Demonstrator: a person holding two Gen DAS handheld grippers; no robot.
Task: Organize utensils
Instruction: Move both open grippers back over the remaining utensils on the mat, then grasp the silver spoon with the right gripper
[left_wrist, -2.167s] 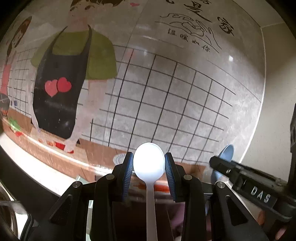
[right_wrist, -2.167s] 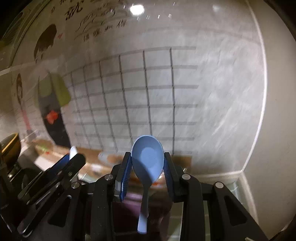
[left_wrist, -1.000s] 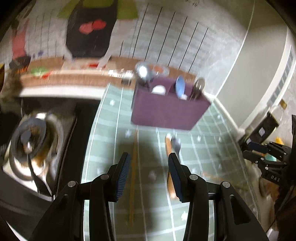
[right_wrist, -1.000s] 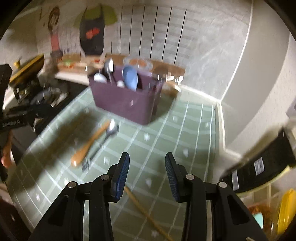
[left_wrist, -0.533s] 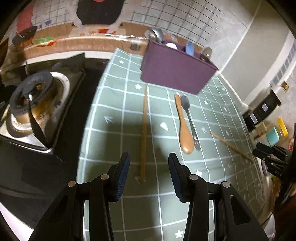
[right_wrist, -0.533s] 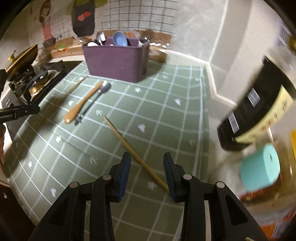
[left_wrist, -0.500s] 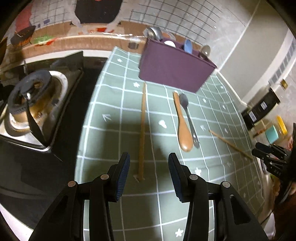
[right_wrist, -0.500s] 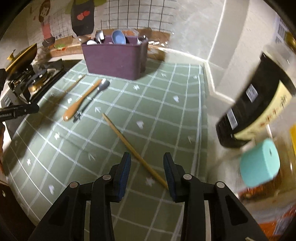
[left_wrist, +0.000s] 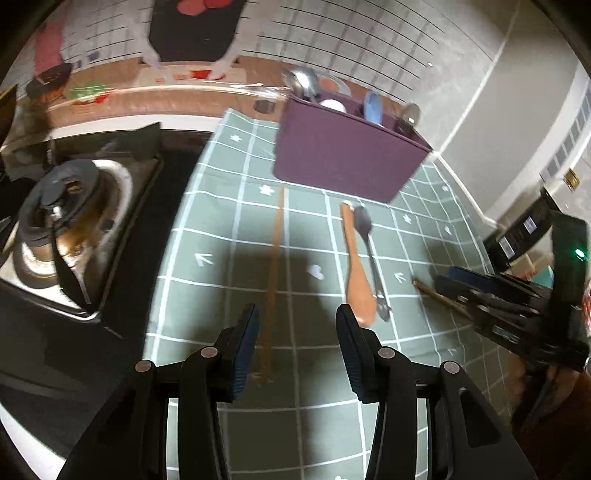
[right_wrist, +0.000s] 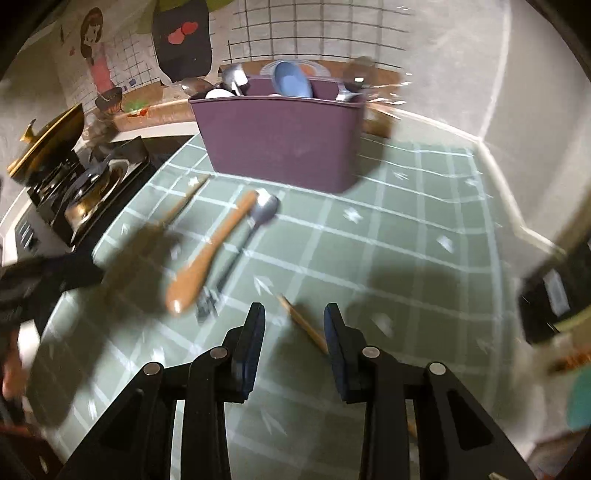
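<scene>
No readable text. White label on dark container (left_wrist: 529, 224) far right: print too blurred. Wall poster (right_wrist: 181, 37): red hearts on black apron, no legible words.

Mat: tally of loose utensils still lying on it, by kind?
Chopsticks: 2, one lying ahead of the left claw, one between the open, closing pads of the right claw
Wooden spoon: 1
Metal spoon: 1
Total: 4 on the green mat
</scene>
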